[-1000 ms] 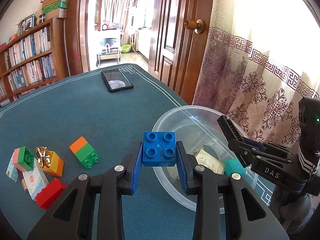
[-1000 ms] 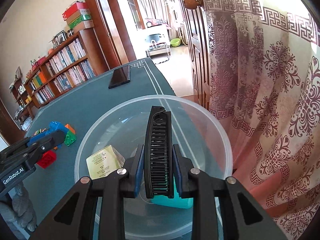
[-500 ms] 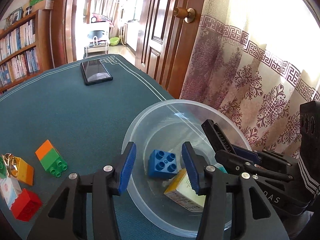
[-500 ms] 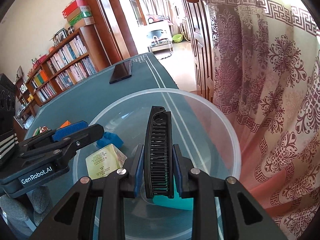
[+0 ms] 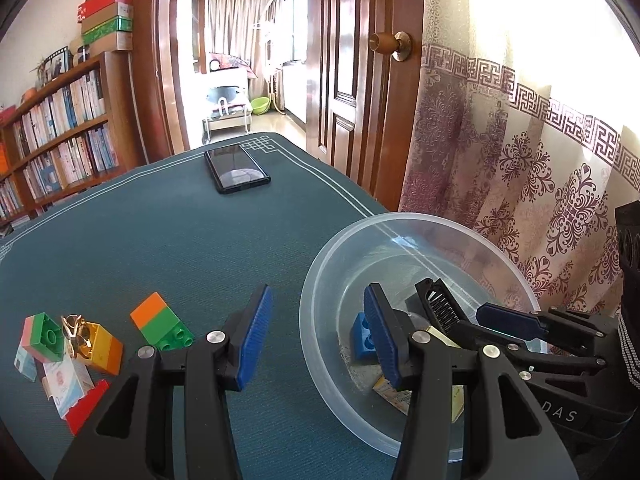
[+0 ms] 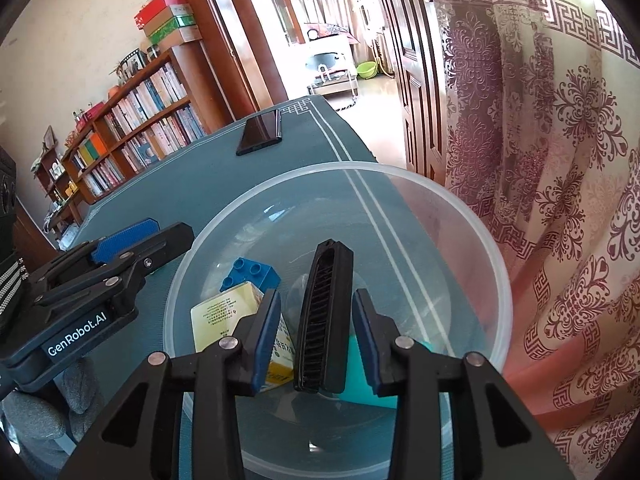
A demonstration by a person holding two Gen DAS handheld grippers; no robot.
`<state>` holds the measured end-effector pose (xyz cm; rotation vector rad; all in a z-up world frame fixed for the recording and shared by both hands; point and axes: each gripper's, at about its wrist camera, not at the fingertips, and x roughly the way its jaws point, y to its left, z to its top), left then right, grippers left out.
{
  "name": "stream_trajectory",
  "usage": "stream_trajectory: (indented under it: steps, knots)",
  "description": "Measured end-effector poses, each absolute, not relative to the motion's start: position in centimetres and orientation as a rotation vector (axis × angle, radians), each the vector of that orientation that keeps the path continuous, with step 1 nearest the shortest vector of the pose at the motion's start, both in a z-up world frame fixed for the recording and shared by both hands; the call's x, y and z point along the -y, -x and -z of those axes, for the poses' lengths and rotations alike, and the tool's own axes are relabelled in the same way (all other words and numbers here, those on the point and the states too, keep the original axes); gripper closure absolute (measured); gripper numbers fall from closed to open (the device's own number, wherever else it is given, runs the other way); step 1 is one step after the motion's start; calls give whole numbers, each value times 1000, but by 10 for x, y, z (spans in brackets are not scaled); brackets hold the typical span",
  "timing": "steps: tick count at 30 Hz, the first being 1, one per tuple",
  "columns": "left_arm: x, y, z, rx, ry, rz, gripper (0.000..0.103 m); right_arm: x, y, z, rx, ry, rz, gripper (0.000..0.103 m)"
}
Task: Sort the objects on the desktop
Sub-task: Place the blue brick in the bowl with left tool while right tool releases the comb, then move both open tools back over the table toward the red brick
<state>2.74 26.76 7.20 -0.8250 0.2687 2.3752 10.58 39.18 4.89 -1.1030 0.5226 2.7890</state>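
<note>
The left tool [image 5: 316,340] stands open with nothing between its blue pads, straddling the near-left rim of the clear plastic bowl [image 5: 320,276] on the green-covered counter [image 5: 160,248]. The blue brick [image 6: 250,274] lies loose inside the bowl, studs tilted toward the far side, touching a yellow-and-white carton [image 6: 228,314] that rests beside it.

The right tool [image 6: 316,336] hangs over the bowl's middle – its jaws are opening, and the black comb [image 6: 324,316] sits between them with a visible gap to each pad, so neither pad presses on it. The comb leans with its far end raised and its near end down by a teal block [image 6: 360,376] on the bowl's floor.

Left of the bowl on the counter – well apart from it – lie an orange-and-green brick [image 5: 160,326], a yellow-and-orange brick [image 5: 102,346] with a gold clip [image 5: 76,330] on it, a pink-and-green brick [image 5: 42,336], a red brick [image 5: 86,406] and a small white card packet [image 5: 66,384]. A dark phone [image 5: 236,168] lies flat at the far edge of the counter
</note>
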Motion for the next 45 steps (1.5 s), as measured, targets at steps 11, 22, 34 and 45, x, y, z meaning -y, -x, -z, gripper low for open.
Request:
stream_trajectory:
  steps: [11, 22, 34, 45]
  knots:
    - [-244, -30, -72, -295, 831, -2483, 51, -381, -112, -51, -513, 1090, -2791, 61]
    - [-203, -22, -67, -231, 904, -2575, 51, -362, -121, -75, -401, 937, -2781, 54]
    - [-160, -17, -61, -172, 975, -2639, 51, -324, -112, -85, -376, 892, -2850, 27]
    - [-122, -17, -54, -152, 1015, -2706, 51, -275, -93, -84, -353, 929, -2935, 24]
